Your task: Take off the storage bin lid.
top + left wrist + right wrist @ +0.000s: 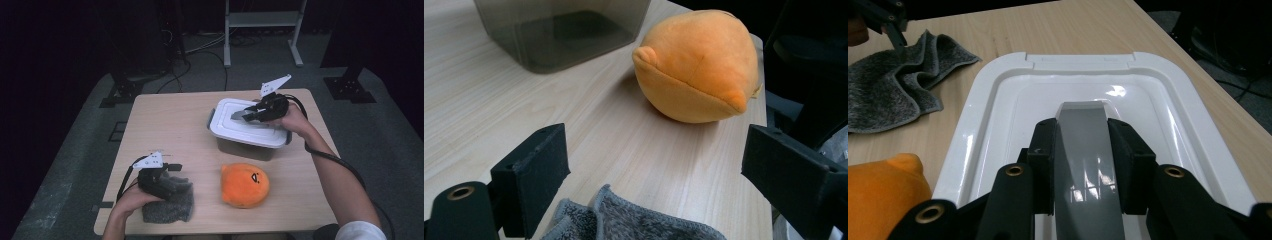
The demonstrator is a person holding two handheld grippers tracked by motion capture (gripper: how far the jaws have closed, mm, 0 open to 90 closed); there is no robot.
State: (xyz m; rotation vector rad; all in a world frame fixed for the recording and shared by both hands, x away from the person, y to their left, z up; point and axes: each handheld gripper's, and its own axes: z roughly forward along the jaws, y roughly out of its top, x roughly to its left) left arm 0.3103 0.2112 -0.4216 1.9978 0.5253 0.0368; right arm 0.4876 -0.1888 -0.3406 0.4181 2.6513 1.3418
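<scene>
**A:** Dark floor and cables ring the pale wooden surface [170, 120], and beyond its far edge, at the top of the high view, stands a white frame [262, 20]. Where does the risk sit?

**B:** With the right tool [1082, 145]. Its jaws are closed on the grey handle [1088, 150] in the middle of the white lid [993, 115], on the smoky bin [246, 146] at the centre right of the high view. If the lid is still latched, I judge a lift would drag the whole bin; a narrow grip on a smooth handle could also slip or let the lid tilt.

**A:** And if the bin does shift?

**B:** The orange plush [245, 185] lies just below it in the high view, near but apart. A sliding bin could nudge it towards the bottom edge of the surface.

**A:** The left side?

**B:** The left tool [654, 165] stands wide open, holding nothing, over the crumpled grey towel [170, 205] at the lower left. The towel lies close to the near edge, so a careless sweep could push it off. In the left gripper view the plush is ahead between the jaws, well clear of them.

**A:** Room to move?

**B:** Plenty in the upper left and middle of the surface, which lie bare. The right side is tighter: the bin lies near the right edge, with the forearm alongside it.
</scene>
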